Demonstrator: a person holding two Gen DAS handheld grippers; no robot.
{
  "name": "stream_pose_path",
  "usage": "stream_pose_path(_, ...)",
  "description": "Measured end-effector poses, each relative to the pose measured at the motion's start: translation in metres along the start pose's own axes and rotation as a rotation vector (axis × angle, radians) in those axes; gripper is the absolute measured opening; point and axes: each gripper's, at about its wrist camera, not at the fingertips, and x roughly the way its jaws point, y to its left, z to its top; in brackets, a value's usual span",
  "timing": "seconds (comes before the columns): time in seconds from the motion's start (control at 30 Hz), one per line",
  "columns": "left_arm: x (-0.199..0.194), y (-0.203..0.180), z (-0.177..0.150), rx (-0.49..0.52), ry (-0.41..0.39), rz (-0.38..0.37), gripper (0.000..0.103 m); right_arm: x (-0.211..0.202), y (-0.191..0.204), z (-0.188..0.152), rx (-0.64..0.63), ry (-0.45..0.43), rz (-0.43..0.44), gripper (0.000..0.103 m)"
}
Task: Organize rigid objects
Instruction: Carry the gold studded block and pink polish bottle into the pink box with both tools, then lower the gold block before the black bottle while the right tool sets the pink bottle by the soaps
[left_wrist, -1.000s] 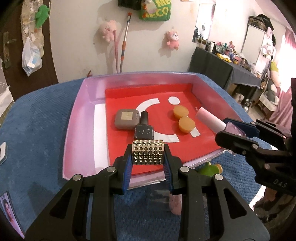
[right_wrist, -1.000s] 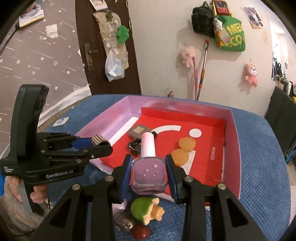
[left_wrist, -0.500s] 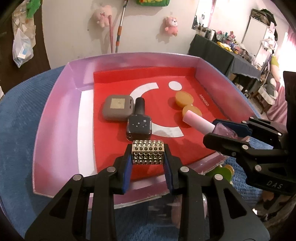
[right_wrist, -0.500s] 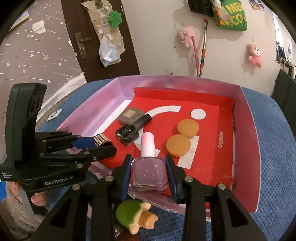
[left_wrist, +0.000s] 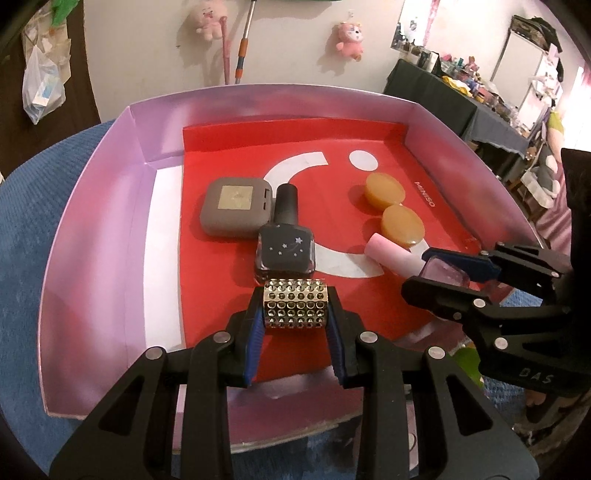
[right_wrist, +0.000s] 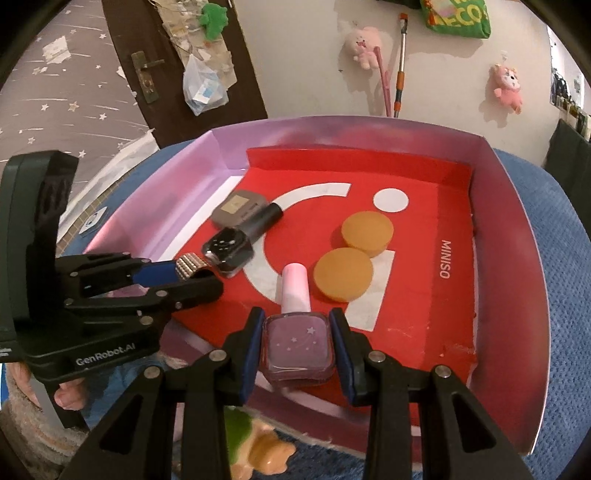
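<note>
So there's one big shallow tray (left_wrist: 92, 236) with pinkish-purple walls and a red floor with white shapes, sitting on a blue textured cloth (left_wrist: 22, 229). Going left to right in the left wrist view: one grey rounded-square case (left_wrist: 236, 205) with a pale square patch on top, then one dark nail polish bottle (left_wrist: 286, 243) lying flat with its black cap touching the case's right side, tiny stars on its face. Just in front of that bottle the left gripper (left_wrist: 295, 308) is clamped on one studded gold-silver cylinder (left_wrist: 295, 308), rows of little spikes all over it, held sideways between the blue pads over the tray's near part. Further right there are two round amber-orange discs (left_wrist: 384, 188), flat and thick, sitting just beside each other, whether they touch I can't tell. Then the right gripper (right_wrist: 297, 349) is closed on one purple nail polish bottle (right_wrist: 297, 349), square-ish glass body with small white stars and a pale pink cap (right_wrist: 295, 286) pointing into the tray toward the nearer disc; the bottle hangs over the tray's near edge. Outside the tray, below the right gripper, one green and peach toy figure (right_wrist: 255, 443) lies on the cloth. A hand (right_wrist: 68, 397) shows under the left gripper's handle.
</note>
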Motion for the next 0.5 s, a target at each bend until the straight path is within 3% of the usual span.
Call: stream_pose_path(0.5, 0.011, 0.001, 0.014, -0.006, -0.024, 0.050, 0.028, 0.012, -0.010, 0.015, 0.008, -0.031, -0.099, 0.038)
